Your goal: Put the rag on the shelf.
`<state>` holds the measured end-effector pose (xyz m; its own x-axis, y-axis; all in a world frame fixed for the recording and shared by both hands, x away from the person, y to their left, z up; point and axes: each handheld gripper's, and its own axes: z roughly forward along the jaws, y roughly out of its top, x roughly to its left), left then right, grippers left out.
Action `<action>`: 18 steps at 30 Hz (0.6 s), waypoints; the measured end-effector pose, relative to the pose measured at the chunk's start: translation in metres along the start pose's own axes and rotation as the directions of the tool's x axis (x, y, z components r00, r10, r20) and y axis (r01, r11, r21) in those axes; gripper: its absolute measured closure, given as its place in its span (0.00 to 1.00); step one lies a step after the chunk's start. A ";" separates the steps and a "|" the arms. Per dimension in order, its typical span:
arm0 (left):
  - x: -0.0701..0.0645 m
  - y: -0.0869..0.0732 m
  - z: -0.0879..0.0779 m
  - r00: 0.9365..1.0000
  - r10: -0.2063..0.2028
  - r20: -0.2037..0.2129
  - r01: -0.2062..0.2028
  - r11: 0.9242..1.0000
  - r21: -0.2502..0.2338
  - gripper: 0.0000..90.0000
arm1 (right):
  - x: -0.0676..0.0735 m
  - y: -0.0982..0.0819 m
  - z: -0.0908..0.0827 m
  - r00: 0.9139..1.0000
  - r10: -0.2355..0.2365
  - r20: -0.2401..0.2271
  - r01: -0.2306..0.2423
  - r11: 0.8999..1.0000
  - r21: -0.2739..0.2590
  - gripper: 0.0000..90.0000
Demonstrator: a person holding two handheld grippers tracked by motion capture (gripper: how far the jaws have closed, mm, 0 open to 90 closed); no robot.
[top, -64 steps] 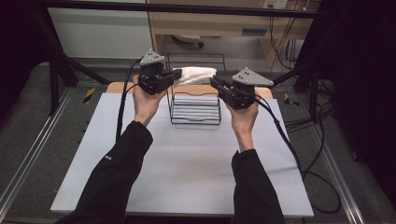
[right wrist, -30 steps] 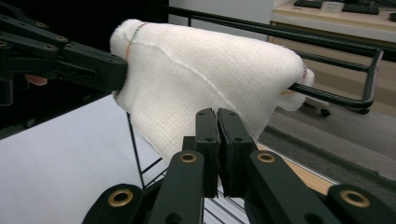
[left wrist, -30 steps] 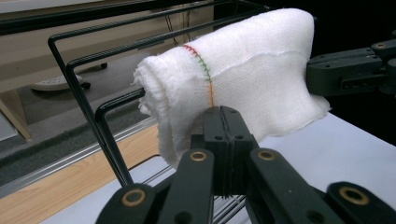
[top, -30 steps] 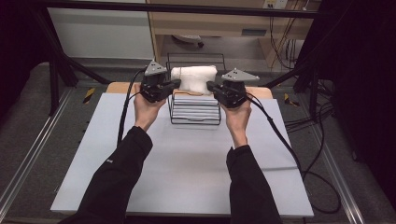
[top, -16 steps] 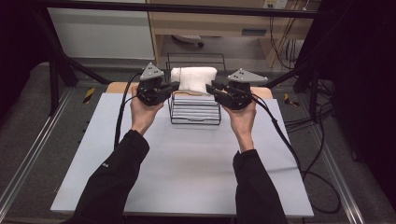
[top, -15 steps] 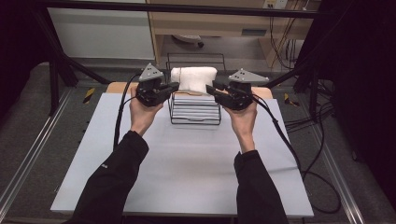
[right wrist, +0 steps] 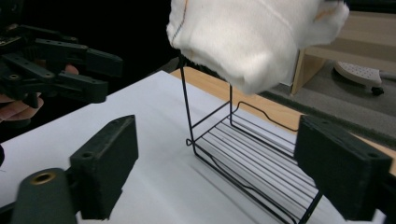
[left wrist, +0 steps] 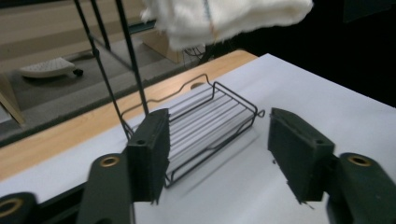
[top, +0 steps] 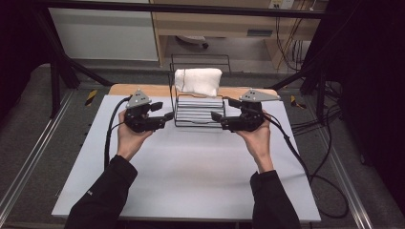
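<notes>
White terry-looking cloth, folded into a fat bundle, is draped over the top bar of a black wire rack (top: 199, 110). That towel (top: 198, 81) sits up high, well clear of the rack's slatted tray below, which makes sense if the point was to hang it there to dry or store. Both grippers sit low beside the rack, one on each side, near the tray but not touching it. The left gripper (top: 165, 116) has its jaws spread with nothing but air between them, and you can see the tray through the gap in the left gripper view. They've just been opening. Same story on the right gripper (top: 217, 116): jaws apart, just been opening, nothing held, the rack's upright and the towel hanging beyond them. My read is the towel has just been let go from both ends, so the hanging part looks done. The white bench (top: 191, 181) is otherwise bare, with a strip of wood along its far edge. Count: one towel, one rack, two grippers, two hands on them.
</notes>
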<state>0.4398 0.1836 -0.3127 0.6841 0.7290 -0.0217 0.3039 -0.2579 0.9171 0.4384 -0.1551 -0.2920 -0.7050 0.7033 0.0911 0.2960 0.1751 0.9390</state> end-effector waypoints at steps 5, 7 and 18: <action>0.003 -0.027 -0.011 1.000 -0.007 -0.006 0.007 0.999 0.033 0.23 | -0.002 -0.016 -0.001 1.000 0.015 -0.005 -0.014 0.999 0.039 0.07; 0.004 -0.037 -0.015 1.000 0.004 -0.013 -0.003 0.999 0.044 0.19 | -0.003 -0.023 -0.003 1.000 0.017 -0.010 -0.017 0.999 0.046 0.05; 0.004 -0.080 -0.033 1.000 -0.009 0.001 0.009 0.996 0.094 0.12 | -0.009 -0.063 -0.017 0.999 0.019 -0.038 -0.015 0.995 0.096 0.01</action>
<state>0.3963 0.2280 -0.3732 0.6819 0.7308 -0.0299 0.3707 -0.3100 0.8755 0.4153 -0.1835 -0.3461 -0.7233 0.6798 0.1216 0.3670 0.2293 0.9015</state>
